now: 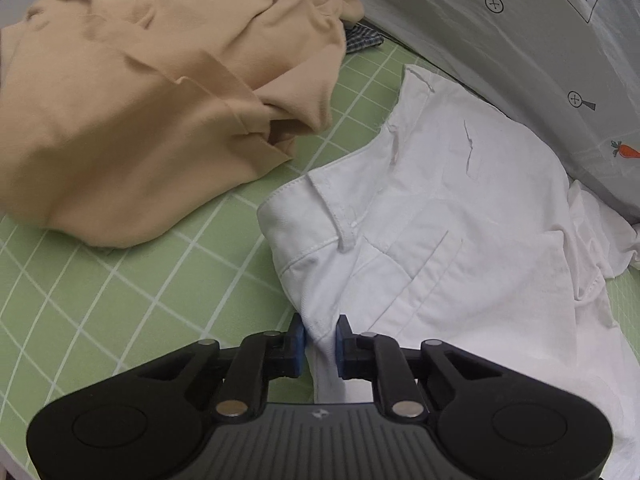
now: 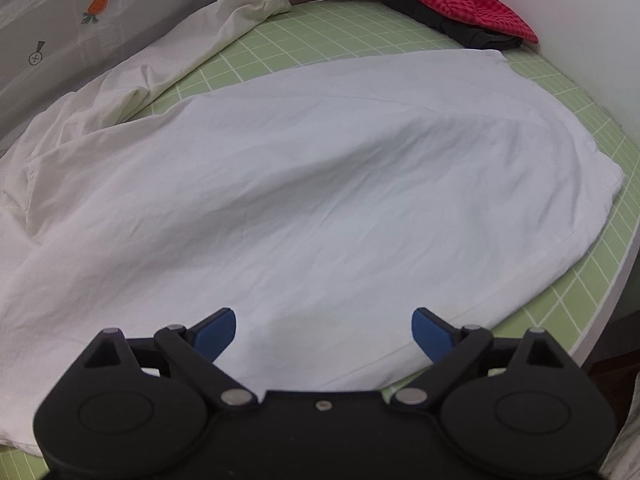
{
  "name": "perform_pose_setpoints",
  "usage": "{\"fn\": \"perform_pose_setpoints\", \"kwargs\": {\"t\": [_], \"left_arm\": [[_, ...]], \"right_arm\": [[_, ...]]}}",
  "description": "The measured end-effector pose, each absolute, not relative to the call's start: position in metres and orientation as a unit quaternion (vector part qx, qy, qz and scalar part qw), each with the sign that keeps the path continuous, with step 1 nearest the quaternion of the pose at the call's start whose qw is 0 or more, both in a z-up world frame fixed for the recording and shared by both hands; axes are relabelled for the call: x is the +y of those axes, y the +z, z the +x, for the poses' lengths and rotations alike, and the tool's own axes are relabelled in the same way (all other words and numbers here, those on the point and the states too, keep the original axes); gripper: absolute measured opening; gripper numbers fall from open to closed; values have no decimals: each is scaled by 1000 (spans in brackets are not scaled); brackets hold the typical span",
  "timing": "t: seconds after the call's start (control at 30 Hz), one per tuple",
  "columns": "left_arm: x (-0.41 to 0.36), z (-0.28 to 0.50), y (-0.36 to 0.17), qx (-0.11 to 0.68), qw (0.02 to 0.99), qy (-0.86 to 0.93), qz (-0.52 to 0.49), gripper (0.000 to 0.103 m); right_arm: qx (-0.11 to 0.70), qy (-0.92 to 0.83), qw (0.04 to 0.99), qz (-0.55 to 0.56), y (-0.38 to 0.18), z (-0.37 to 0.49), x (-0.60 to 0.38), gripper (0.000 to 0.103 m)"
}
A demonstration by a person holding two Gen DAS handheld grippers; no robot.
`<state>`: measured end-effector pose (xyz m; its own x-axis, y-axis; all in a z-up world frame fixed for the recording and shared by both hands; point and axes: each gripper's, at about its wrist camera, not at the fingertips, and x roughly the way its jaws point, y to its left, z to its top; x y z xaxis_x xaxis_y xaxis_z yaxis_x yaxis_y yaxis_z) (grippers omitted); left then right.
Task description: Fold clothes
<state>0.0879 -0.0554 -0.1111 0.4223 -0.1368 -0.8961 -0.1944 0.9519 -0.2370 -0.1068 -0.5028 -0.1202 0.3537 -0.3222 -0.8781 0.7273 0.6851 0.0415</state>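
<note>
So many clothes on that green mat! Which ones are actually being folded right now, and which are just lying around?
In use:
- white trousers, pinched near the waist by the left gripper
- right gripper, jaws open above the trouser leg

Lying about:
- tan garment
- checked cloth
- red checked cloth on a black garment
- grey carrot-print sheet

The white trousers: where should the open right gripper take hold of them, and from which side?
Probably the near edge of the white trousers, just ahead of the right gripper, approached low from the near side. The leg lies flat on the green mat; only its edge offers something to pinch. The left gripper already pinches the waist end.
</note>
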Motion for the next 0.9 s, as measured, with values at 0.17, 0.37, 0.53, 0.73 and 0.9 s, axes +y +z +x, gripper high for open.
{"fn": "perform_pose_setpoints", "kwargs": {"t": [0.17, 0.37, 0.53, 0.73, 0.9], "left_arm": [[-32, 37, -111, 536, 822, 47, -185, 16], [-9, -10, -110, 537, 814, 89, -205, 16], [5, -35, -107, 534, 809, 126, -211, 16], [-3, -43, -88, 532, 812, 164, -176, 42], [-27, -49, -65, 507, 821, 184, -185, 68]], "right_arm": [[464, -301, 805, 215, -119, -113, -496, 96], [476, -276, 808, 211, -122, -122, -484, 96], [487, -248, 811, 208, -128, -128, -478, 95], [486, -225, 818, 211, -128, -128, -492, 96], [465, -237, 829, 200, -123, -135, -536, 96]]}}
